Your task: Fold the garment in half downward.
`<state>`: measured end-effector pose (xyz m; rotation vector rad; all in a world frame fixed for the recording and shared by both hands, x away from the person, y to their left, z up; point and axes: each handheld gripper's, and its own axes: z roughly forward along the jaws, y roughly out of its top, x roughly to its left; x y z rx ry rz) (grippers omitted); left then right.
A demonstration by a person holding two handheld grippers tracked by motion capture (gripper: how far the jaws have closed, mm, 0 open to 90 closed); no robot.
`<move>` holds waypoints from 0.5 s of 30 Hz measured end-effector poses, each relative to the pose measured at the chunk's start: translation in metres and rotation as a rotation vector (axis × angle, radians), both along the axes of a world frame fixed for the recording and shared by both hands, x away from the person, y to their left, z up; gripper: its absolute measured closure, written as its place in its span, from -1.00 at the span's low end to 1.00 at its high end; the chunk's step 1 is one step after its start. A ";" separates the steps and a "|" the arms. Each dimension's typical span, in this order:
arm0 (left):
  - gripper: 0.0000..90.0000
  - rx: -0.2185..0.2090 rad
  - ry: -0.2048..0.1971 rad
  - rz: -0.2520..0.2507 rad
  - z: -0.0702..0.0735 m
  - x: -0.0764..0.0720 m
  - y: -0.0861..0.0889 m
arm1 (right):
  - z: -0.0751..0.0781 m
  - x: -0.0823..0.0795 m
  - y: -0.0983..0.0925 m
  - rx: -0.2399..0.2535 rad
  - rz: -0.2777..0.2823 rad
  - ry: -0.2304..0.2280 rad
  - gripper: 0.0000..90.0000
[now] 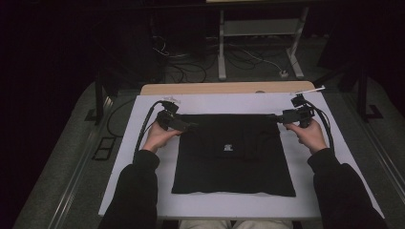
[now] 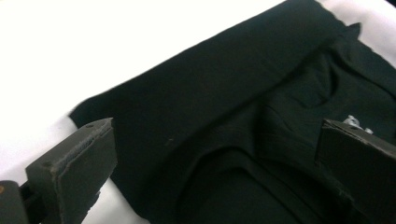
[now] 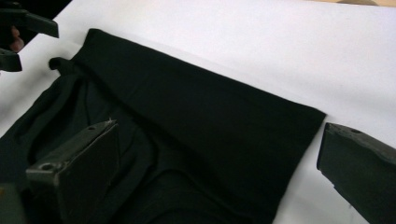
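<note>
My left tongs (image 1: 187, 127) and right tongs (image 1: 274, 117) stand wide, gripping nothing, at the far corners of the black cloth (image 1: 233, 155). It lies flat mid-surface (image 1: 215, 102), far edge folded over. A small white label (image 1: 228, 147) sits near its middle, too small to read.

The high view is looking forward and down over the whole tabletop (image 1: 143, 143). Both gripper views are riding close above it, each facing inward, sharing the black cloth (image 1: 234, 152) between them.
</note>
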<state>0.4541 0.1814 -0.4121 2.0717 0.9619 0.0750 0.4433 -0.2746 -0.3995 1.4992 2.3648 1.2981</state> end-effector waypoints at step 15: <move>-1.00 -0.022 -0.027 -0.044 0.000 -0.018 -0.009 | -0.007 -0.012 0.010 -0.013 0.039 0.019 -1.00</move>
